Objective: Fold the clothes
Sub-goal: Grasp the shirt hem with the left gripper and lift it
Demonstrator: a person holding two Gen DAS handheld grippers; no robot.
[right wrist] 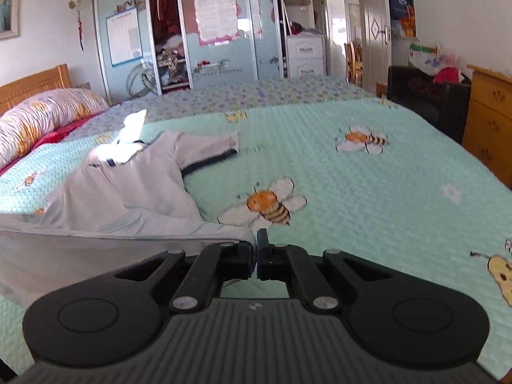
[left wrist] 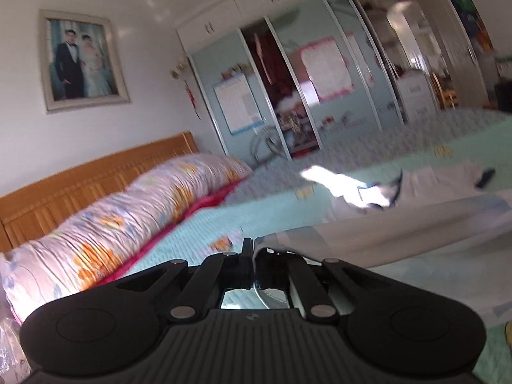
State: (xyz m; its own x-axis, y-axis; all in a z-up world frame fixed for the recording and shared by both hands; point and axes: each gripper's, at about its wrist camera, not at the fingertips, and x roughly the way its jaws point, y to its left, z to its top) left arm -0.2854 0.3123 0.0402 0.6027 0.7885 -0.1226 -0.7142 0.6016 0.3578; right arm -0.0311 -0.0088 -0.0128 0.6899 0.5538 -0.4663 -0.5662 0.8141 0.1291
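The white polo shirt [right wrist: 128, 188] lies spread on the mint-green bee-print bedspread [right wrist: 368, 192], collar end away from the camera, its dark-trimmed sleeve [right wrist: 217, 150] reaching toward one o'clock. The near hem is lifted off the bed at both corners. The right gripper [right wrist: 257, 249] is clenched on that hem, the cloth running off to nine o'clock from its jaws. Over in the left wrist view, the left gripper [left wrist: 250, 252] is pinched tight on the shirt's [left wrist: 368, 243] edge too, with fabric trailing away toward three o'clock. A printed bee [right wrist: 265, 204] sits just beyond the right fingertips at twelve o'clock. A floral bolster [left wrist: 128, 220] lies against the wooden headboard [left wrist: 80, 179] at ten o'clock, and the sliding-door wardrobe [right wrist: 217, 32] stands behind the bed.
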